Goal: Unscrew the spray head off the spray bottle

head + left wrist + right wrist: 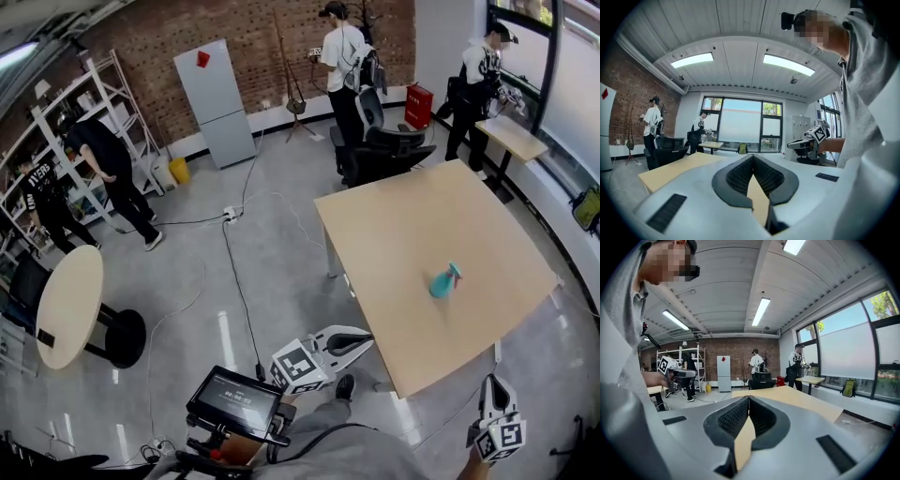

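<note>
A teal spray bottle (443, 281) lies on its side on the big wooden table (412, 234), right of the middle. Both grippers hang off the table's near edge, well short of the bottle. My left gripper (364, 340) is shut and empty, just left of the near corner. My right gripper (494, 383) is shut and empty too, low at the right, pointing up toward the table. In the left gripper view the shut jaws (753, 156) face the tabletop (679, 171) and the right gripper (806, 143). In the right gripper view the bottle is hidden behind the shut jaws (748, 398).
Black office chairs (380, 150) stand at the table's far end, with a small desk (514, 137) beyond. A round table (67, 305) is at the left, and cables (239, 281) run across the floor. Several people stand around the room. A screen device (234, 399) sits near my body.
</note>
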The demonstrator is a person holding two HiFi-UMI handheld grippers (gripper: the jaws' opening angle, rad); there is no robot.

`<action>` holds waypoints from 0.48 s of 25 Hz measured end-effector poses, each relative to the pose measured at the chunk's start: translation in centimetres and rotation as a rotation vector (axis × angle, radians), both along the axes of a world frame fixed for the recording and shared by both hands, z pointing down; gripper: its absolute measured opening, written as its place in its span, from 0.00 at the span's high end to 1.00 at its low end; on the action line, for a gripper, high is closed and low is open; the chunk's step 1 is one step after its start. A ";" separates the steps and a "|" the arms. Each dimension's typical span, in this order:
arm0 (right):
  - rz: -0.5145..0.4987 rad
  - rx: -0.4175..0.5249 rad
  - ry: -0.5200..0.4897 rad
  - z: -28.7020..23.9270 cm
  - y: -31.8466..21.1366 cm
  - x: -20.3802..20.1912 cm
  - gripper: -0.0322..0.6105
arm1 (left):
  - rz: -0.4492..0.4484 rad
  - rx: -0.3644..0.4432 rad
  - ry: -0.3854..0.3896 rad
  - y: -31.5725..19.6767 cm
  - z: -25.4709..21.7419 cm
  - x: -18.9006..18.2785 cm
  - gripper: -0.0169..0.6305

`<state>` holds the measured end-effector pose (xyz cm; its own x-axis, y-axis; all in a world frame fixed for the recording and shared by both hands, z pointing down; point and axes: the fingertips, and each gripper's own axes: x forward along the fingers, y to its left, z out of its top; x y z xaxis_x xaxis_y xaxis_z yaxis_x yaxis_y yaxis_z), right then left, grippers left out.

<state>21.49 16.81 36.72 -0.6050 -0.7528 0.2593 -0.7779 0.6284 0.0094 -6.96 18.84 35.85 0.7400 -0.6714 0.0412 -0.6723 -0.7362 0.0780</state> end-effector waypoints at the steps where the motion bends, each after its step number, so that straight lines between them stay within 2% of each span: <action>1: 0.012 0.001 0.002 0.4 -1.2 -0.1 0.94 | 0.008 -0.005 0.007 -1.5 0.6 -0.2 0.97; 6: 0.069 0.029 -0.009 -0.7 -7.1 -3.2 0.94 | 0.058 0.001 0.037 -10.2 0.6 -2.2 0.97; 9: 0.059 0.050 -0.022 -2.1 -9.2 -4.4 0.94 | 0.063 0.035 0.057 -13.9 -0.7 -1.4 0.97; 12: 0.090 0.040 -0.025 -1.9 -11.7 -4.8 0.94 | 0.126 0.031 0.058 -17.4 0.1 -0.2 0.97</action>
<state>16.65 5.13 34.78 -0.5405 -0.8137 0.2138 -0.8314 0.5556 0.0130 -7.17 1.41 35.99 0.8189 -0.5735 -0.0232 -0.5696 -0.8170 0.0897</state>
